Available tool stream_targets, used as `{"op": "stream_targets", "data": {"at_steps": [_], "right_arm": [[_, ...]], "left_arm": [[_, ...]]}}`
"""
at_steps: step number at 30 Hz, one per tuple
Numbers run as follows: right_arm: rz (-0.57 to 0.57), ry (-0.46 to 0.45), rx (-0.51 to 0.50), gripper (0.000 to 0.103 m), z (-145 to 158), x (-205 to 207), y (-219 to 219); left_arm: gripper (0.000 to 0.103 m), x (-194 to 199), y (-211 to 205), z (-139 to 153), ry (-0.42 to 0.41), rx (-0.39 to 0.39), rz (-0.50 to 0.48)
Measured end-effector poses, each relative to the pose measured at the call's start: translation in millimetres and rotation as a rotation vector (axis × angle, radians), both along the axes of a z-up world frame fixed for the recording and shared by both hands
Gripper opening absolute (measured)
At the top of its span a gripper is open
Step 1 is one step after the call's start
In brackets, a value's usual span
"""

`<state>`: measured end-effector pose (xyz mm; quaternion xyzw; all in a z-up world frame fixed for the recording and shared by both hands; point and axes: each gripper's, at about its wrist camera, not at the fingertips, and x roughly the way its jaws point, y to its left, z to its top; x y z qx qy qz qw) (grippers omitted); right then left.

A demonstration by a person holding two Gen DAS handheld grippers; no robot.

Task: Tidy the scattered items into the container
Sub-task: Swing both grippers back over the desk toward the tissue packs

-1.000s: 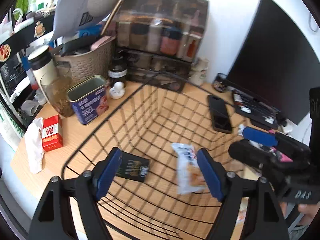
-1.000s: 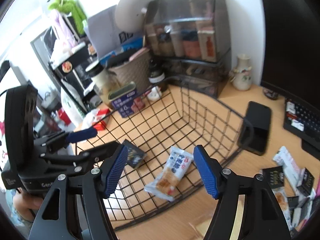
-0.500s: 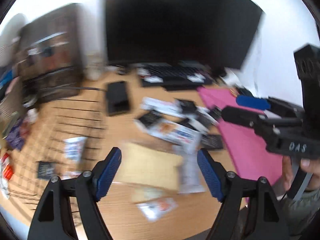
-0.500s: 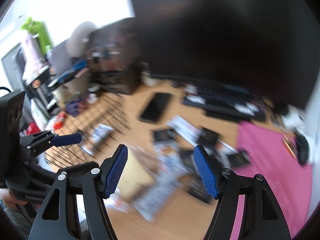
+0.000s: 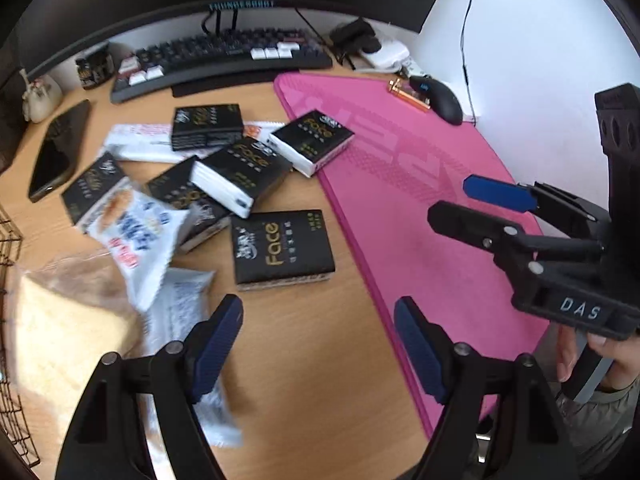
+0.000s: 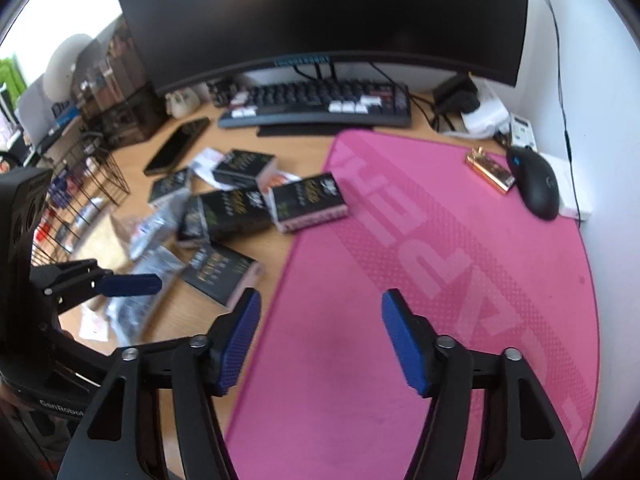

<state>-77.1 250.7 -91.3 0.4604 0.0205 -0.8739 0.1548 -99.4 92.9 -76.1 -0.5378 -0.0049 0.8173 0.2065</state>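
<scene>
Several black "Face" tissue packs (image 5: pixel 282 246) and white snack packets (image 5: pixel 136 236) lie scattered on the wooden desk, left of a pink mat (image 5: pixel 420 208). The pile also shows in the right wrist view (image 6: pixel 236 212). The black wire basket (image 6: pixel 80 184) stands at the far left; only its edge (image 5: pixel 8 240) shows in the left wrist view. My left gripper (image 5: pixel 318 344) is open and empty above the desk, just in front of the pile. My right gripper (image 6: pixel 320 338) is open and empty over the pink mat, to the right of the pile.
A keyboard (image 6: pixel 320 104) and a monitor (image 6: pixel 320 16) stand at the back. A black phone (image 5: pixel 58 152) lies left of the pile. A black mouse (image 6: pixel 538 184) and a gold object (image 6: pixel 490 168) sit on the mat's far right. A bread bag (image 5: pixel 68 320) lies at the front left.
Both grippers have swung right, from over the wire basket to the scattered pile and the pink mat. Both stayed open and empty.
</scene>
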Motion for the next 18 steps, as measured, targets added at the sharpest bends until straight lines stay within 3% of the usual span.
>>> {"op": "stream_targets", "data": {"at_steps": [12, 18], "right_arm": [[0.109, -0.035, 0.018, 0.050, -30.6, -54.7, -47.1], [0.166, -0.066, 0.034, 0.046, -43.2, -54.3, -68.6]], "left_arm": [[0.080, -16.2, -16.9, -18.4, -0.045, -0.020, 0.038], [0.080, -18.6, -29.5, -18.3, -0.033, -0.034, 0.060]]}}
